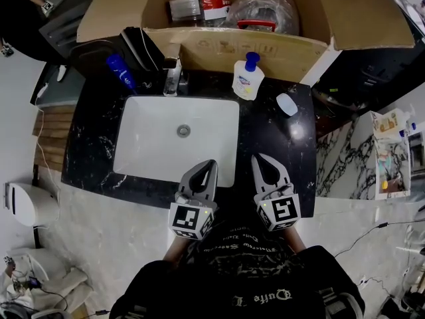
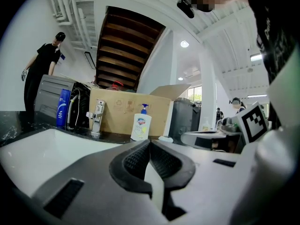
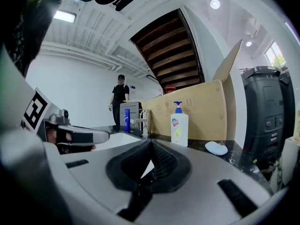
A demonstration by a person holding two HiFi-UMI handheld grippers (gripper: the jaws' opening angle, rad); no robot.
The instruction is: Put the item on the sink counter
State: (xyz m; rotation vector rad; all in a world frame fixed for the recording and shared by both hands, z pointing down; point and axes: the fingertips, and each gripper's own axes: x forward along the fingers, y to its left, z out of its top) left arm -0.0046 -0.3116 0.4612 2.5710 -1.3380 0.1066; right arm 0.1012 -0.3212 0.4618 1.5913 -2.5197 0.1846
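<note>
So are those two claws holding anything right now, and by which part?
Nothing is held. The left gripper and right gripper both have their fingers closed on empty air above the sink counter; the soap bottle stands untouched.

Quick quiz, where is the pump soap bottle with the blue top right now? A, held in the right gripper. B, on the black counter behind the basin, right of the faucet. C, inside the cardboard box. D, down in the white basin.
B: the soap bottle stands upright on the black counter behind the basin, right of the faucet and in front of the cardboard box.
</note>
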